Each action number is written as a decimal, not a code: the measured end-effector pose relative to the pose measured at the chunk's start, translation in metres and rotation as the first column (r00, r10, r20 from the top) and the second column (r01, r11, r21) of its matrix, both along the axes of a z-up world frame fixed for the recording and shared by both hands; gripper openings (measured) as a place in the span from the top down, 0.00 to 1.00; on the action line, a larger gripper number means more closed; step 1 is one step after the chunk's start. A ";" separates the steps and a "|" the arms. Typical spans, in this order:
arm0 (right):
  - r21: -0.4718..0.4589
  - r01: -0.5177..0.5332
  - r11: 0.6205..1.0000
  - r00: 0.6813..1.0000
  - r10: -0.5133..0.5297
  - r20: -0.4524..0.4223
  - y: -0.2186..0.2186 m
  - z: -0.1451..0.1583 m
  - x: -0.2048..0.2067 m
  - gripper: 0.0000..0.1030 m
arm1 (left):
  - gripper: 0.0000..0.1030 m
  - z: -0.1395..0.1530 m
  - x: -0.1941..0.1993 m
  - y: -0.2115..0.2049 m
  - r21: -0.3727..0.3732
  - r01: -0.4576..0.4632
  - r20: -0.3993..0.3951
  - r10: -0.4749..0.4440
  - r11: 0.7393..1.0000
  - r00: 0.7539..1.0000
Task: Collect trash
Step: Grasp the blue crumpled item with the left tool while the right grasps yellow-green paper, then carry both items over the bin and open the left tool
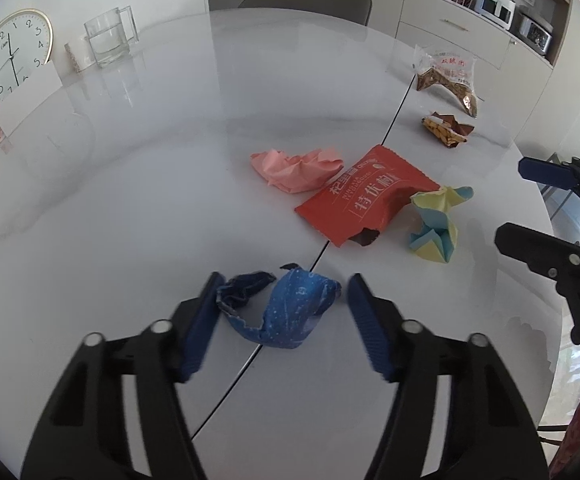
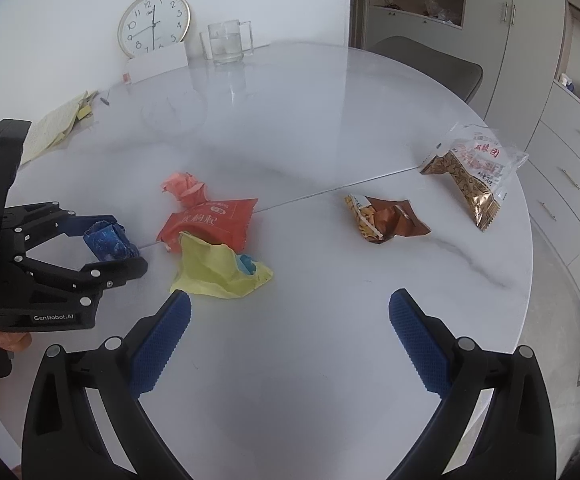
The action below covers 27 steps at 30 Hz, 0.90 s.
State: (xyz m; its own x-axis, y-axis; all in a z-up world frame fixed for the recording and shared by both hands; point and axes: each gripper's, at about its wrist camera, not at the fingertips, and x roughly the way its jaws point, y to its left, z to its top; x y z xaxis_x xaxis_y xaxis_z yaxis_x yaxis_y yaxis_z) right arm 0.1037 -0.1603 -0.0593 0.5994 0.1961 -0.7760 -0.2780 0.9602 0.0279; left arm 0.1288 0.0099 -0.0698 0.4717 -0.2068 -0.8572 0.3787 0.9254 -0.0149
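A crumpled blue wrapper (image 1: 286, 312) lies on the white table between the open fingers of my left gripper (image 1: 282, 292); the pads stand on either side of it without squeezing. It also shows in the right wrist view (image 2: 108, 242) inside the left gripper (image 2: 124, 244). A red snack packet (image 1: 365, 196) (image 2: 210, 220), pink crumpled paper (image 1: 295, 170) (image 2: 184, 186) and yellow-blue crumpled paper (image 1: 435, 226) (image 2: 218, 270) lie close together. My right gripper (image 2: 290, 312) is open and empty, over bare table right of the yellow paper; it shows in the left wrist view (image 1: 525, 204).
A brown-orange wrapper (image 2: 385, 218) (image 1: 447, 130) and a clear snack bag (image 2: 471, 170) (image 1: 447, 76) lie farther right. A clock (image 2: 154, 22), a glass jug (image 2: 228, 42), a white card (image 2: 158, 64) and papers (image 2: 56, 126) stand at the table's far side. A chair (image 2: 429, 64) stands behind.
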 end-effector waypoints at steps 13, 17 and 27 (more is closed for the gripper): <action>0.040 -0.094 0.995 0.994 0.096 -0.048 0.022 -0.009 0.011 0.04 | 0.61 0.010 -0.006 0.020 -0.059 -0.017 -0.024 0.016 0.998 1.000; 0.045 -0.123 0.991 0.989 0.126 -0.080 0.028 -0.016 0.022 0.04 | 0.61 0.009 -0.006 0.026 -0.071 -0.030 -0.041 0.027 0.997 0.999; -0.009 -0.181 0.984 0.976 0.178 -0.123 0.042 -0.023 0.037 0.36 | 0.61 0.005 -0.006 0.030 -0.087 -0.049 -0.070 0.043 0.995 0.997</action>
